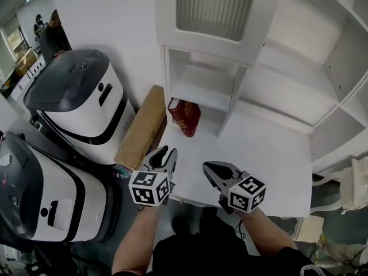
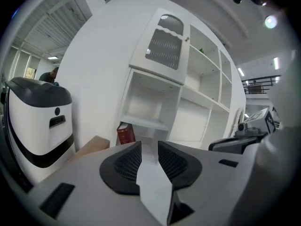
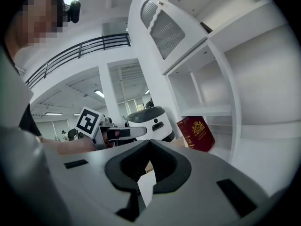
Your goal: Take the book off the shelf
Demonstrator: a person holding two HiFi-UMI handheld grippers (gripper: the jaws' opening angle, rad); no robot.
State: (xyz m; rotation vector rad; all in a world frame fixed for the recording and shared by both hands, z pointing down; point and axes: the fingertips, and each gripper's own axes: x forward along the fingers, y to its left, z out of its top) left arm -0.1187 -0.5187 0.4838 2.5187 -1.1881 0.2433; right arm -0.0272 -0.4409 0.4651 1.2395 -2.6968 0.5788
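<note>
Down at 6 o'clock, my left claw [image 1: 168, 152] stands narrowly parted and my right claw [image 1: 207, 167] is pinched closed, both empty above the near edge of the tabletop [image 1: 259, 160]. Toward 12 o'clock the red book [image 1: 185, 117] leans in the lowest bay of the shelf [image 1: 201, 88]. I judge it stiff, weighty and glossy, best pinched across both covers near its top front corner, though the bay walls crowd it and a cardboard box [image 1: 141, 128] lies at 10 o'clock.

Left gripper [image 1: 167, 152] up front: pale grey shell, black jaw linings with fine mesh ribbing, dark rectangular slots on housing. Right gripper [image 1: 207, 167], same grey-and-black build. Each carries white marker cube [image 1: 150, 187] with black square patterns. Thin dark cable [image 1: 239, 230] beside right forearm. Person wears black top [image 1: 201, 252], forearms uncovered.
</note>
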